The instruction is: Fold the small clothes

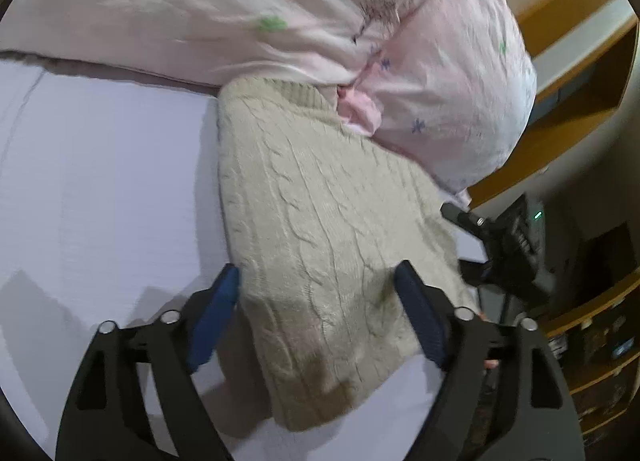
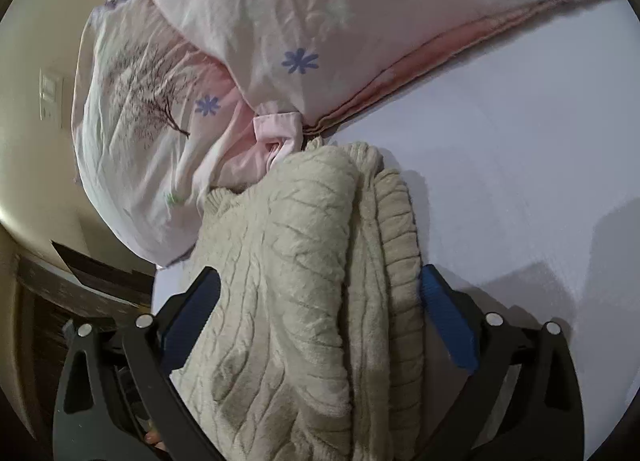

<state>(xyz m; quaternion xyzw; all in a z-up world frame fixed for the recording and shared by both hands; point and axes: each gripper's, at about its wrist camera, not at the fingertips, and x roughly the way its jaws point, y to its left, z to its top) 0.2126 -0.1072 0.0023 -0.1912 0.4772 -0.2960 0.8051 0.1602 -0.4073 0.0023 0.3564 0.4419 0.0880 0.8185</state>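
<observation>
- Left wrist view: the beige cable-knit sweater lies on the lavender bed sheet, its far end touching the pink floral pillows.
- Left tongs are spread, straddling the sweater's near end without pinching it.
- Right tongs are spread too, with the folded, doubled layers lying between the fingers.
- Its long axis runs straight away from both tongs toward the pillows; neither hand looks clearly nearer.
</observation>
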